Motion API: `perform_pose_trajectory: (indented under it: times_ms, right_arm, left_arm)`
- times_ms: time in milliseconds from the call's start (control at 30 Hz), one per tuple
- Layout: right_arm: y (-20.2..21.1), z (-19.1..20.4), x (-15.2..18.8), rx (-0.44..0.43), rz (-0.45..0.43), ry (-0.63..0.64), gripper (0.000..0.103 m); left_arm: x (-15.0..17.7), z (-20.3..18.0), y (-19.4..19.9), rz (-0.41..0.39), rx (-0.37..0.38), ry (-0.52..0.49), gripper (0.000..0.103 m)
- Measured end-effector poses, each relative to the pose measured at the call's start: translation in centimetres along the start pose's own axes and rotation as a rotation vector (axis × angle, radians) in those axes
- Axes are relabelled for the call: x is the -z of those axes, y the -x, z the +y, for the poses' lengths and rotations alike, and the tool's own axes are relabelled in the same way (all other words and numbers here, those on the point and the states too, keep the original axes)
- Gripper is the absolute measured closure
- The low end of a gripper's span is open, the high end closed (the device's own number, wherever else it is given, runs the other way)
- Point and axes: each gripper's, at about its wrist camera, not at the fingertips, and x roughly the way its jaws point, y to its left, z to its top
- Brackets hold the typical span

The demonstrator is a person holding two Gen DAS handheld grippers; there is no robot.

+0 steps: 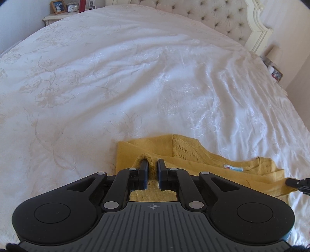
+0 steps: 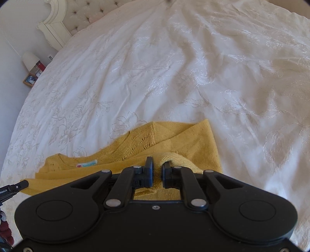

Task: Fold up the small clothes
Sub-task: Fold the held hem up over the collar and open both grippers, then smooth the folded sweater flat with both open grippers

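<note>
A mustard-yellow knitted cardigan [image 1: 193, 155] lies folded on the white bedspread [image 1: 135, 77], its neck label [image 1: 233, 168] showing on the right. My left gripper [image 1: 152, 163] rests on the cardigan's left end. Its jaws stand a narrow gap apart, and a hump of knit wraps the left fingertip [image 1: 144, 164] without being pinched. In the right wrist view the same cardigan [image 2: 174, 139] fills the lower middle, label [image 2: 87, 163] at the left. My right gripper [image 2: 158, 164] sits on its right end, slightly open, with a knit fold draped over the right fingertip [image 2: 166, 166].
The embroidered bedspread [image 2: 174, 67] stretches ahead to a tufted headboard [image 1: 213, 15]. A nightstand with a photo frame [image 1: 58, 6] stands at the far left corner. A lamp [image 2: 30, 60] and small items sit beside the bed. The other gripper's tip [image 1: 296, 182] shows at the frame edge.
</note>
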Motion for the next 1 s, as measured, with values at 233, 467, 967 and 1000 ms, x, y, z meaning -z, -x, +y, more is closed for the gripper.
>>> perform_pose_trajectory:
  times_ms: [233, 467, 967, 1000]
  right_arm:
    - [-0.9, 0.2, -0.6, 0.067, -0.042, 0.017, 0.075]
    - [1.0, 1.7, 2.3, 0.112, -0.148, 0.130, 0.030]
    - [-2.9, 6.3, 7.4, 0.094, 0.002, 0.341, 0.030]
    - [-3.3, 6.4, 7.0, 0.096, 0.004, 0.347, 0.030]
  left_arm:
    - [-1.2, 1.2, -0.1, -0.050, -0.058, 0.004, 0.076]
    - [2.1, -1.1, 2.6, -0.048, -0.009, -0.140, 0.069]
    - [6.8, -3.8, -2.1, 0.091, 0.023, -0.217, 0.068]
    - [6.2, -3.7, -2.6, 0.084, 0.018, -0.215, 0.068]
